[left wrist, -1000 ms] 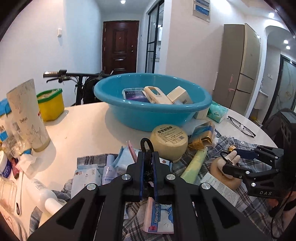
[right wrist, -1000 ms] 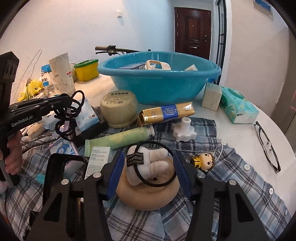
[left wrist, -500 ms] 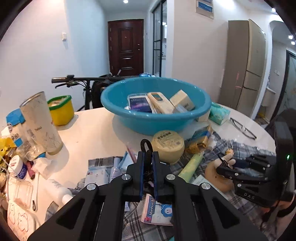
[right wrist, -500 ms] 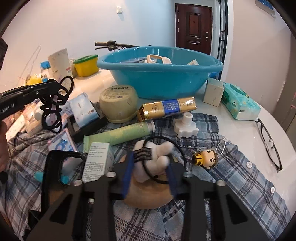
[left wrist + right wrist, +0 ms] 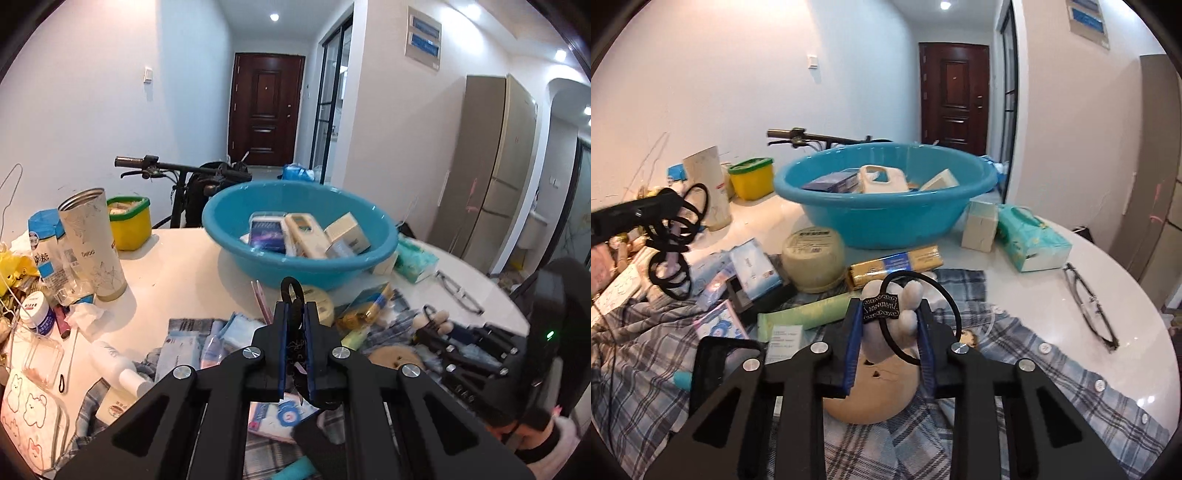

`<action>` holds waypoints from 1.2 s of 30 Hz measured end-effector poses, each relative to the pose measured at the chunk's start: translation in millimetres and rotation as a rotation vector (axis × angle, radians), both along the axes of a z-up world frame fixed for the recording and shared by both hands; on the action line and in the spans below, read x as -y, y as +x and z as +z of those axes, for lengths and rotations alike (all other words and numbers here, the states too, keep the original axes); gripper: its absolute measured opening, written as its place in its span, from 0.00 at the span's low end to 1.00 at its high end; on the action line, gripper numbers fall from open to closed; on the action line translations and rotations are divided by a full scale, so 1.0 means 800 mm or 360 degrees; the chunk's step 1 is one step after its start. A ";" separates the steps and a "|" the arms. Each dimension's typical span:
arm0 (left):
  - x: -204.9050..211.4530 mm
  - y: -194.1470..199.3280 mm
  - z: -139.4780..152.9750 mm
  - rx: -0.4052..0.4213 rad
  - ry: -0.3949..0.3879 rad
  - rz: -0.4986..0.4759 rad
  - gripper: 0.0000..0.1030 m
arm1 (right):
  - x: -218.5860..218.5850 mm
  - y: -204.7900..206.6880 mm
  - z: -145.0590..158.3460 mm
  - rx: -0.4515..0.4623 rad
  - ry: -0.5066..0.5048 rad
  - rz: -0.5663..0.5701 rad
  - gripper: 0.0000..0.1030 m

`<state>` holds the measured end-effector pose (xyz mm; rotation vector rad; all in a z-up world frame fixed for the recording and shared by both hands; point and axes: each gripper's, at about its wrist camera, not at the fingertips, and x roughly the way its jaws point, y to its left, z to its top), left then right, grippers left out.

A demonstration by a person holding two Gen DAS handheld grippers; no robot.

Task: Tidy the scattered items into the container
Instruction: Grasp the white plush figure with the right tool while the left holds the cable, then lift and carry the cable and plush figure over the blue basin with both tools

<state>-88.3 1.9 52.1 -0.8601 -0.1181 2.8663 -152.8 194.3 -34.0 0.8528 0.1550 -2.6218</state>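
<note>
The right gripper [image 5: 886,332] is squeezed tight on a soft toy bunny [image 5: 892,306] that has a black hair band looped round it, and the toy's tan round base sits just under the jaws on the checked shirt [image 5: 1034,369]. The left gripper [image 5: 294,332] is pinched shut on a bunch of black hair ties [image 5: 670,254], which dangle below its tip. The blue basin [image 5: 886,221] stands ahead of both grippers, past the round tub [image 5: 814,258] and the gold tube [image 5: 895,266]. To do this well, I think each gripper should lift high enough to clear the rim, go over the middle, then let go. In the basin lie a white remote [image 5: 304,236], a dark blue packet [image 5: 267,234] and a small cream box [image 5: 349,232].
</note>
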 end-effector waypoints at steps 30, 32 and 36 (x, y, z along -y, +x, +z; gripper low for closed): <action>-0.004 0.009 0.207 -0.0882 0.0109 0.0134 0.09 | 0.043 -0.003 0.288 -0.0766 -0.0341 -0.0176 0.26; -0.001 -0.001 0.210 -0.0875 0.0128 0.0129 0.09 | 0.053 -0.014 0.289 -0.0769 -0.0372 -0.0151 0.26; 0.010 -0.028 0.209 -0.0850 0.0182 0.0129 0.09 | 0.059 -0.028 0.289 -0.0783 -0.0376 -0.0130 0.26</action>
